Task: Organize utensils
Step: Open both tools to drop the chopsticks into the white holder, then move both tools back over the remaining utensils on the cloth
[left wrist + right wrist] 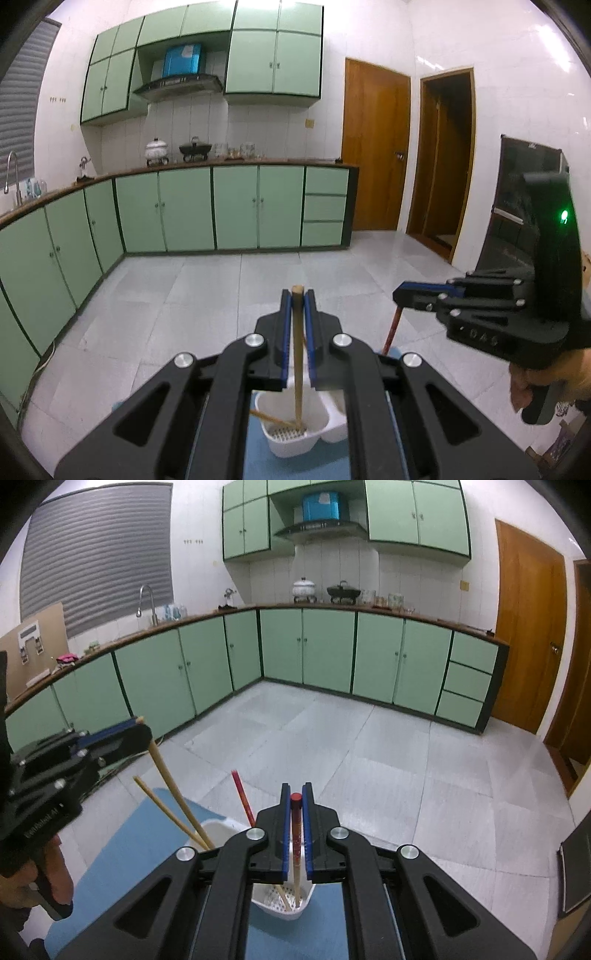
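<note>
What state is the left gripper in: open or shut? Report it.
Shut on a wooden chopstick. The left gripper has its blue pads closed against the stick, whose lower end reaches into the white holder.

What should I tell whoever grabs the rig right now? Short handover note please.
Left gripper: shut on a tan chopstick, its lower tip down in the white holder.
Right gripper: shut on a red-topped chopstick, its tip down in the holder's other compartment.
Holder sits on a blue mat. A second tan chopstick already leans in the left gripper's compartment, and a second red chopstick leans in the right gripper's.
Done: one chopstick of each colour is in.
Left: release both held chopsticks into their compartments, then pull the grippers clear.
</note>
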`<state>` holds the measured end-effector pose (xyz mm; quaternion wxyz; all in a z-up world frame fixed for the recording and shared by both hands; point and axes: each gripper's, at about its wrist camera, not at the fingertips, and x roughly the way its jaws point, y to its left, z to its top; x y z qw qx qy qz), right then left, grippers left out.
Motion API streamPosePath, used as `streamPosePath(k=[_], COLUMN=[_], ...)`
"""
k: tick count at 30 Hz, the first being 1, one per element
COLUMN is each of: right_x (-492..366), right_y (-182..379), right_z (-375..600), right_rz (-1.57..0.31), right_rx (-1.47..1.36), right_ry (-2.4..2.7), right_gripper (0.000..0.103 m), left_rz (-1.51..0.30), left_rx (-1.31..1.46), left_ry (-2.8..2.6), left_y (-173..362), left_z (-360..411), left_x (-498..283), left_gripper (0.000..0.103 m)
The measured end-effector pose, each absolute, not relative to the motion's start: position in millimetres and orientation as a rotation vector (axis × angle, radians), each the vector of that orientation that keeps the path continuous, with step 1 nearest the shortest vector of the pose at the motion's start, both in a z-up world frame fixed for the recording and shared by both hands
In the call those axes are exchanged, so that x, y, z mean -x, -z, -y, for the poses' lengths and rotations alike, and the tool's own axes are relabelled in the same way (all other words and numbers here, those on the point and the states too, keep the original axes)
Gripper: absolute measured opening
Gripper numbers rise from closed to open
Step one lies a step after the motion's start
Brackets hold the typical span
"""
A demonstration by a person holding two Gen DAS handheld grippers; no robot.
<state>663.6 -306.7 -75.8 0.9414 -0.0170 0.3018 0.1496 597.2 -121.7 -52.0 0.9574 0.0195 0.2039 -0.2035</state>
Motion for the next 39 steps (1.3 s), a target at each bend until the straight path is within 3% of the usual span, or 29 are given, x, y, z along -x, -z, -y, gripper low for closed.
streamPosePath(k=[4, 8, 12, 21, 26, 32, 36, 39], right_x=[-653.2, -634.5, -601.5, -472.1, -379.2, -282.3, -242.1, -224.8], right_y=[79.7, 69.4, 55.2, 60.5, 107.5, 200.7, 250.1, 270.8], right_z=[307.2, 311.5, 319.5, 336.9, 339.2, 327.8, 312.5, 308.0], right_rz=[-0.610, -0.587, -0.553, -0.471, -0.481, -0.629, -0.726, -0.765], right_rx=[0.019, -0.007, -0.032, -0.063, -0.076, -0.152, -0.168, -0.169], right_ry=[-0.306, -0.320, -0.334, -0.324, -0.283, -0.247, -0.239, -0.225], right_gripper=[0.012, 0.012, 0.019, 0.021, 0.021, 0.022, 0.021, 0.021], left_rz=[-0.431, -0.423, -0.410, -0.401, -0.443, -0.553, -0.648, -0.706], left_rx=[-0.041, -0.040, -0.063, -0.055, -0.039, -0.004, 0.001, 0.020], left_ry=[0.401, 0.388, 0.388, 0.365, 0.321, 0.285, 0.284, 0.282], left_y=[62.0, 56.6, 41.7, 30.2, 72.2, 151.5, 205.1, 233.3], left_z=[114.4, 103.2, 93.3, 46.3, 18.6, 15.7, 33.2, 45.9], left_x=[-594.4, -579.8, -551.6, -434.7, -344.5, -254.9, -220.1, -210.8], left_gripper=[0.013, 0.036, 0.045, 0.061, 0.062, 0.061, 0.049, 0.049])
